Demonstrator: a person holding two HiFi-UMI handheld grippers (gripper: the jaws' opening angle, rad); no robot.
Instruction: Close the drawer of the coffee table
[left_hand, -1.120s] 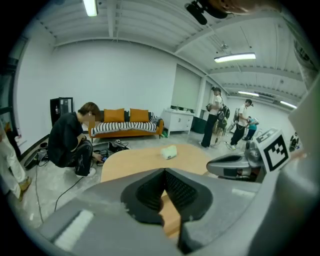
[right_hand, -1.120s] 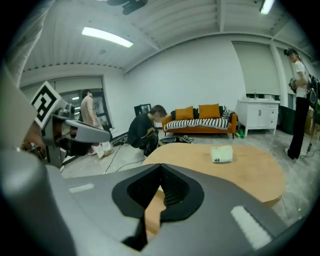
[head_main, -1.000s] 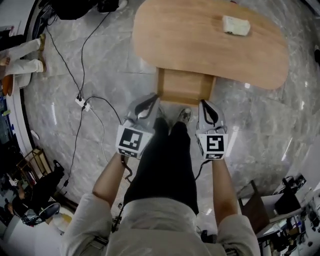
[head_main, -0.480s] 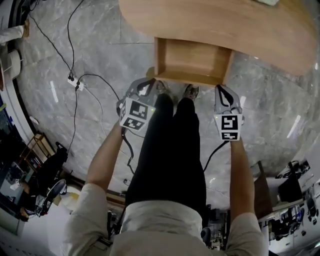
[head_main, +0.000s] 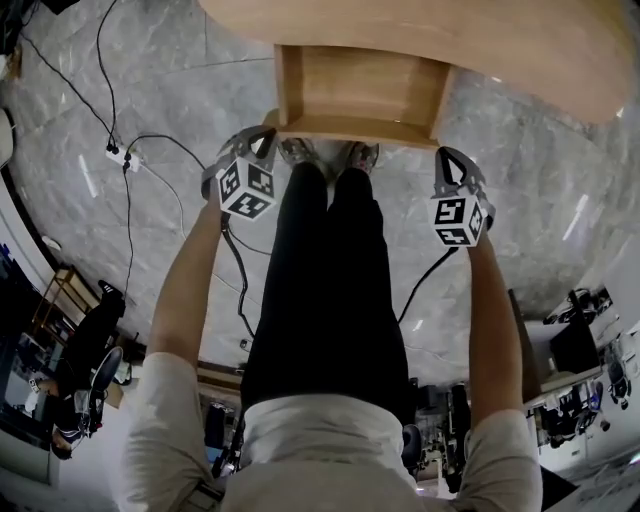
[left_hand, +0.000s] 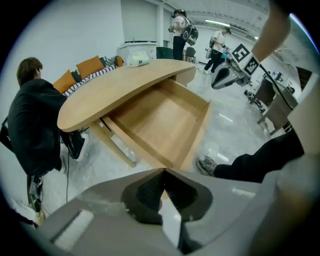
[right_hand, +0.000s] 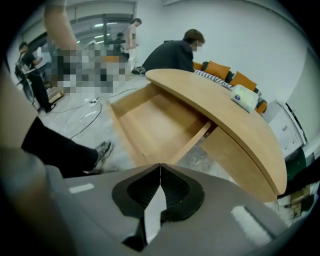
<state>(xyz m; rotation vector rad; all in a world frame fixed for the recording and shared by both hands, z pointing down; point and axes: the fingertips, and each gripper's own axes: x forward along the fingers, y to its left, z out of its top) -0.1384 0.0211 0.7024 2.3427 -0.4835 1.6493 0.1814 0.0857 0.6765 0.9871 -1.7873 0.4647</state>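
My left gripper (head_main: 268, 131) has its 2 jaws pressed fully together, with nothing between them. My right gripper (head_main: 447, 154) is the same: jaws together, empty. Both point steeply down, 1 on each side of my black-trousered legs (head_main: 330, 280).

The light wooden drawer (head_main: 360, 90) stands pulled out from under the oval light wooden coffee table (head_main: 450, 30), its bare box open to view. In the head view its front edge lies just above my 2 grey sneakers (head_main: 300, 150). The left gripper sits just beside the drawer's front left corner, the right gripper just off its front right corner. I cannot tell whether either one touches the wood.

In the left gripper view the closed tips (left_hand: 164, 170) line up with the drawer's near corner; in the right gripper view the tips (right_hand: 160, 165) sit before its front board.

A small white box-like object (right_hand: 245, 98) rests on the tabletop. A person in black (left_hand: 35, 125) crouches at the table's far side on the grey marble floor (head_main: 150, 90).
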